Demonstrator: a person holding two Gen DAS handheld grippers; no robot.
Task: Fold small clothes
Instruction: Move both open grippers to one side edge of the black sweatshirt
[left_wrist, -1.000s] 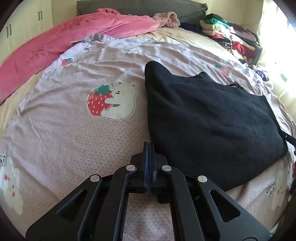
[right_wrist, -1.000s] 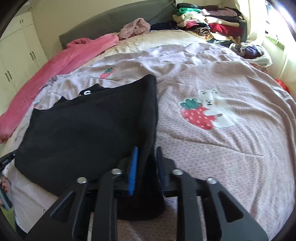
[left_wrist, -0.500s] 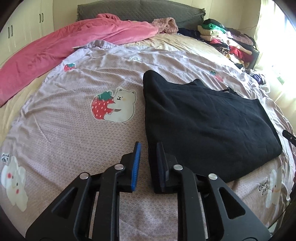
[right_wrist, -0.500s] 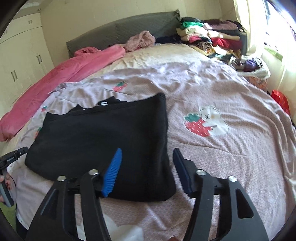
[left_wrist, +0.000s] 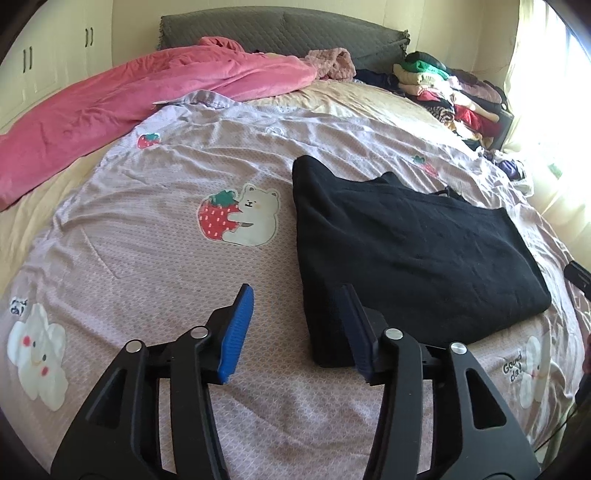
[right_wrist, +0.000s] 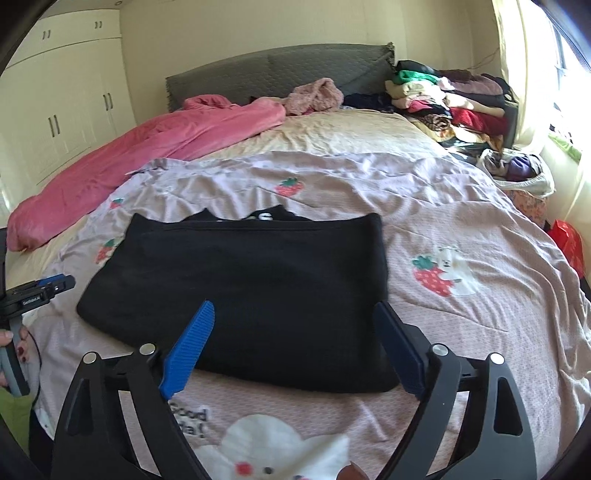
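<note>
A black garment (left_wrist: 413, 251) lies folded flat on the lilac bear-print bedcover (left_wrist: 147, 258); it also shows in the right wrist view (right_wrist: 251, 291). My left gripper (left_wrist: 295, 321) is open and empty, raised over the garment's near left corner. My right gripper (right_wrist: 295, 343) is open wide and empty, raised above the garment's near edge. The left gripper (right_wrist: 51, 284) shows small at the left edge of the right wrist view, held in a hand.
A pink blanket (left_wrist: 129, 103) lies along the far left of the bed. A stack of folded clothes (right_wrist: 454, 103) stands at the far right by the grey headboard (right_wrist: 277, 74). A basket of clothes (right_wrist: 517, 170) sits beside the bed at right.
Both grippers have opened, let go of the black garment and pulled back and up from it. The garment now lies flat.
</note>
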